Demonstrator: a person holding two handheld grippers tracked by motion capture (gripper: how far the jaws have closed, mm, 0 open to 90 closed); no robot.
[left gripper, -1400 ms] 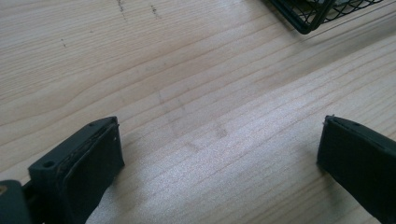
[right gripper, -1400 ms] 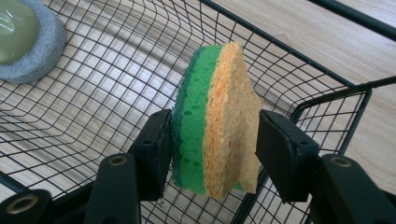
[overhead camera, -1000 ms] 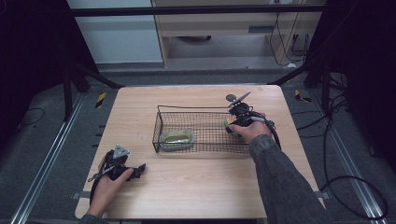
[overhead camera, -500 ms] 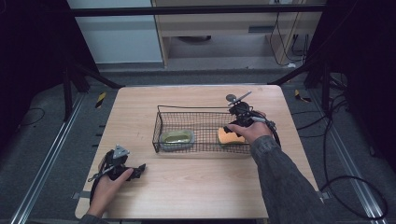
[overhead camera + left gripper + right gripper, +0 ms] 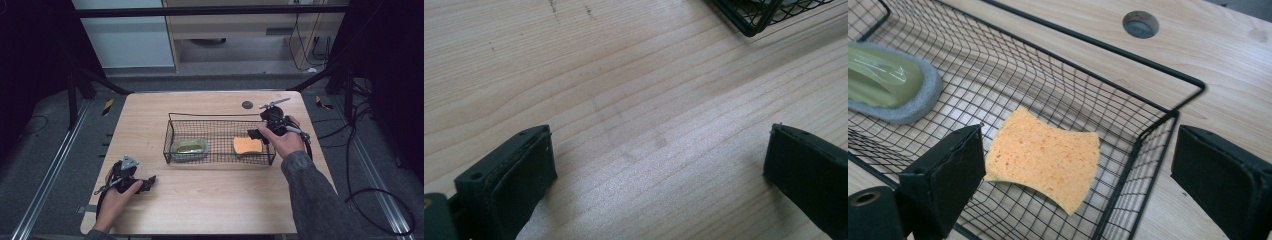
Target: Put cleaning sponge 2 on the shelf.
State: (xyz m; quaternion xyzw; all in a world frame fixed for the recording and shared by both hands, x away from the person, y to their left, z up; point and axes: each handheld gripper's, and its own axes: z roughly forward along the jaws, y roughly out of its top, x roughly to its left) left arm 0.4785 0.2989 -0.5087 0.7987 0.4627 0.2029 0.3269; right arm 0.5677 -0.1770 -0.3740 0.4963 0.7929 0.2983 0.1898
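High view first: a pale wooden worktop, smooth, with long straight grain and one round hole near the far edge. In the middle, a black wire basket, rectangular, with thin mesh on floor and walls and a thicker rod for the rim. Inside, at the left end, a green oval scrubber with a grey foam edge. At the right end, an orange sponge, flat, porous, with wavy long sides. Lies free on the mesh floor now, touching neither pair of tongs. A second ago was still pinched at the right wall of the basket; half a second ago was just going down. Means, most likely, that the putting-in is done and only the pulling away is left. Right tongs just beside that right wall, above the rim, spread wide and empty, with blocky black pads on both sides of the sponge in the right gripper view. Left tongs well apart, resting near the front left corner of the worktop, also spread wide, over bare wood, unchanged from before.
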